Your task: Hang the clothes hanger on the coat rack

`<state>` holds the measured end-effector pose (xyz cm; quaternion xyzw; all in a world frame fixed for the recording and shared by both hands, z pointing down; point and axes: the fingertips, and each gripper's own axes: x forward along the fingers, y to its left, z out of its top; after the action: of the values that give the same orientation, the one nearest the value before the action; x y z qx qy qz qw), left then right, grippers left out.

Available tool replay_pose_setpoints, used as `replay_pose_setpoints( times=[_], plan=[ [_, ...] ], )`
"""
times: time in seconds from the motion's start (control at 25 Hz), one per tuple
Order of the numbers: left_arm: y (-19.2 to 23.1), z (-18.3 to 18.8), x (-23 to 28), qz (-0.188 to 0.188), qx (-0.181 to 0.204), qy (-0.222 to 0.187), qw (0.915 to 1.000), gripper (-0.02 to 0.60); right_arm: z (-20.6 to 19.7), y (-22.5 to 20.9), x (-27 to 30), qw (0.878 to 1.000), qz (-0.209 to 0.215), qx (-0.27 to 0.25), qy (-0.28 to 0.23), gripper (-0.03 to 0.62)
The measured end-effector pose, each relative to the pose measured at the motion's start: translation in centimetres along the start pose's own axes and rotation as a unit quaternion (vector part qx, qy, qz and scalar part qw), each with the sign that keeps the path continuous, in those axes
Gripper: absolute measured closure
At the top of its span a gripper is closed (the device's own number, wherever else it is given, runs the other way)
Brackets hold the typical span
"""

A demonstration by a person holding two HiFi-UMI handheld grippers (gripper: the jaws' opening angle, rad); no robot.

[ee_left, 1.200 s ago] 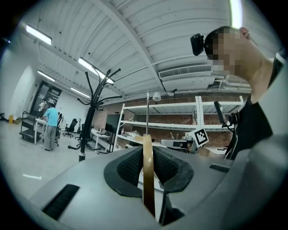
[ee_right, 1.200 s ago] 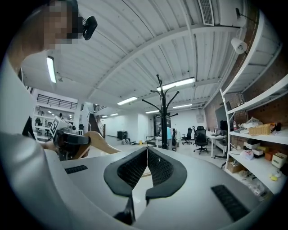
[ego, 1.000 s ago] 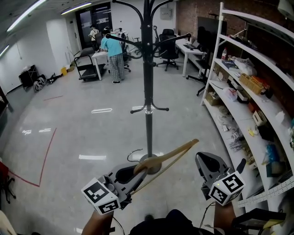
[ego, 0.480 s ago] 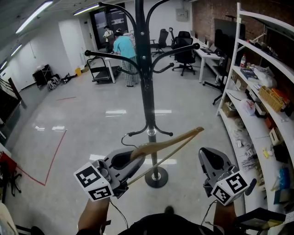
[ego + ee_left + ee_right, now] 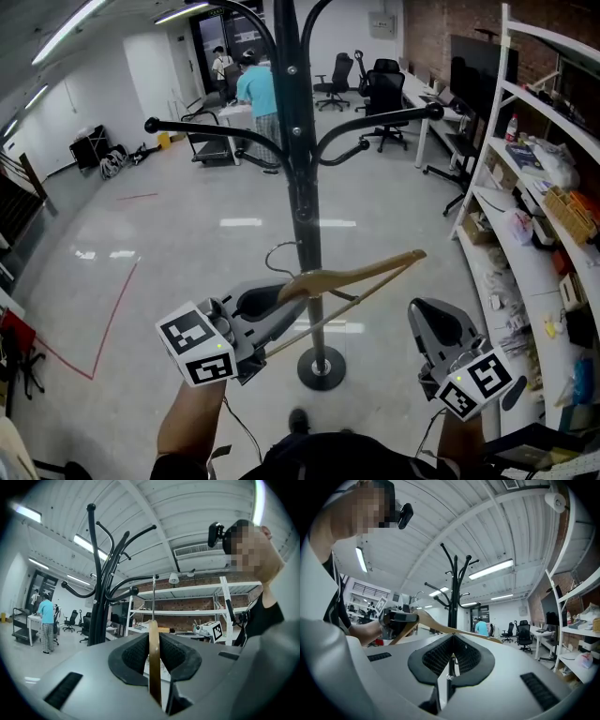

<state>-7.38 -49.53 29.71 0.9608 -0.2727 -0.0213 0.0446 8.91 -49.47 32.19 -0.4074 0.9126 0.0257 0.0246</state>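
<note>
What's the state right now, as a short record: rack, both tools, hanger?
coat rack: upright, visible arms bare
left tool: shut on the wooden hanger
right tool: shut, empty
wire hook: close beside the rack's pole, below the arms, on none of them
task step: hanger not yet hung

left hand-held gripper [image 5: 277, 306]: clamps wooden hanger [image 5: 361, 272] | coat rack [image 5: 302, 187]: just beyond hanger

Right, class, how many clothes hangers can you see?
1: the wooden clothes hanger, clamped in the left tongs. None hangs on the coat rack; the cluttered shelves could hide others.
</note>
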Motion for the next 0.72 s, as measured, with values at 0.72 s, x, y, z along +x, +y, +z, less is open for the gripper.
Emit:
replay_pose_setpoints(
  times=[0.72],
  plan=[
    [8.1,-0.3,6.0,-0.090,-0.019,0.025,0.9954,0.529,-1.2,-3.7,2.7,0.994,-0.110,-0.006,0.017,0.586]
  ],
)
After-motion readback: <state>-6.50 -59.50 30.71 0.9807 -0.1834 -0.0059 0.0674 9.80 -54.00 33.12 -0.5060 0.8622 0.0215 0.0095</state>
